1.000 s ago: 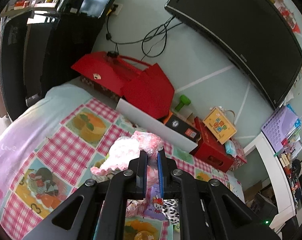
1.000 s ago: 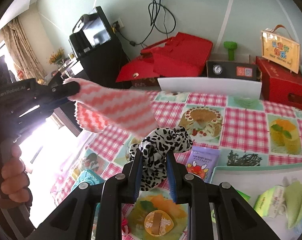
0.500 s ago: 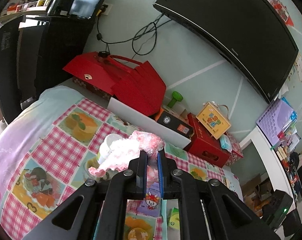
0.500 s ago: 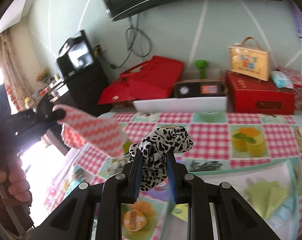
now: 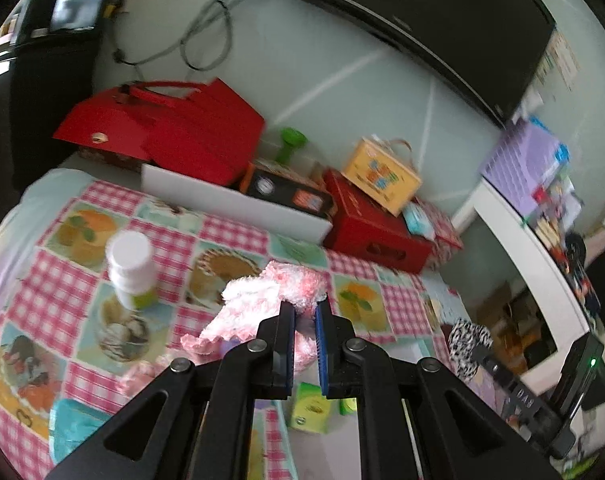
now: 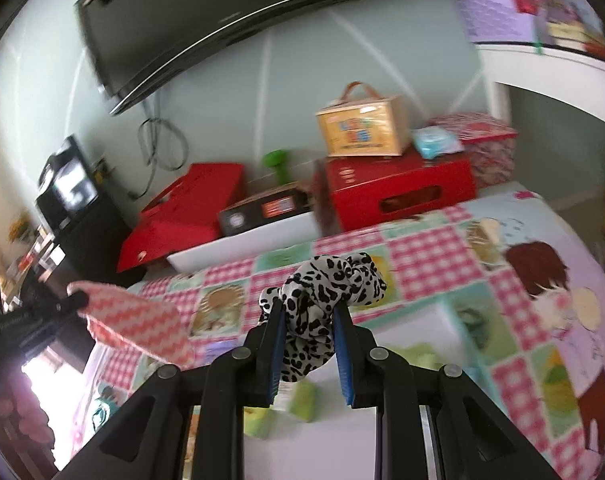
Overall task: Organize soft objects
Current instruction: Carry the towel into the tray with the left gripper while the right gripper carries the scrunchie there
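Observation:
My left gripper (image 5: 304, 312) is shut on a fluffy pink and white cloth (image 5: 258, 300), which hangs above the checked tablecloth (image 5: 62, 292). In the right wrist view the same cloth (image 6: 134, 324) shows its pink zigzag side, stretched out from the left gripper (image 6: 76, 300) at the far left. My right gripper (image 6: 308, 320) is shut on a black and white leopard-print scrunchie (image 6: 326, 284), bunched between its blue pads. In the left wrist view the scrunchie (image 5: 468, 344) and the right gripper sit low on the right.
A white bottle (image 5: 130, 272) stands on the tablecloth to the left. Red boxes (image 5: 374, 224), a yellow box (image 5: 380, 176) and a long white tray (image 5: 230, 200) line the back wall. Green packets (image 5: 310, 402) lie on a white surface (image 6: 422, 344) below the grippers.
Both grippers have swung to the right over the table, each keeping its hold. The white bottle, hidden behind the pink cloth before, now shows. The right view has rolled and looks at the table's right end.

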Demonstrator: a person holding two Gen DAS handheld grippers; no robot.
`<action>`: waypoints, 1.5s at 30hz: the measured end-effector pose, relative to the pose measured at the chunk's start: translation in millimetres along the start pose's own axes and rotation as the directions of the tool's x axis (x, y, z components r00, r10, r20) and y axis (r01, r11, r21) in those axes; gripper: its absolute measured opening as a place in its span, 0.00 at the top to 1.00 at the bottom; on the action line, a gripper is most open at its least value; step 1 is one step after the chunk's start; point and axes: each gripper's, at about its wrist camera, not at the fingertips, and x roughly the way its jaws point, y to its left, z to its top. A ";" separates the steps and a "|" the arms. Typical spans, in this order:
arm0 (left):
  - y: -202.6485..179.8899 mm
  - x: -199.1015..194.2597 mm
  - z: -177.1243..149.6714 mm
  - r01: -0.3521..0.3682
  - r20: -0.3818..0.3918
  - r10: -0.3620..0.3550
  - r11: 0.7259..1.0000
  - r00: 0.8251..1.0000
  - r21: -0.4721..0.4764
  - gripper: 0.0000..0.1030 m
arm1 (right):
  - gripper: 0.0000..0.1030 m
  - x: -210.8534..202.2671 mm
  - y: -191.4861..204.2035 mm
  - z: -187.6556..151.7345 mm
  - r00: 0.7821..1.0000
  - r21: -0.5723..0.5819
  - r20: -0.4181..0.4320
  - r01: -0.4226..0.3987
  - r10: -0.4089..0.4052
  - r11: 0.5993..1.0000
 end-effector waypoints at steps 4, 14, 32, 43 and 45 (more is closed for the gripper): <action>-25.2 14.0 -10.0 0.033 -0.049 -0.030 0.998 0.998 0.059 0.91 | 0.76 -12.5 -27.0 1.2 0.999 0.043 0.014 0.042 -0.043 0.998; -53.3 53.1 -38.8 0.071 -0.184 -0.050 0.991 0.982 0.111 0.91 | 0.76 -27.2 -65.4 3.7 0.995 0.123 0.036 0.091 -0.096 0.988; -51.8 112.2 -79.9 0.015 -0.364 0.033 0.992 0.931 0.129 0.91 | 0.76 -6.9 -61.8 -1.7 0.996 0.102 -0.018 0.087 -0.086 0.991; -57.7 128.7 -97.0 -0.004 -0.421 0.078 0.985 0.904 0.175 0.91 | 0.76 22.7 -51.9 -11.4 0.993 0.068 -0.096 0.076 -0.070 0.995; -59.6 131.7 -100.3 -0.006 -0.431 0.086 0.983 0.898 0.183 0.91 | 0.76 29.4 -50.7 -13.8 0.991 0.065 -0.113 0.079 -0.071 0.995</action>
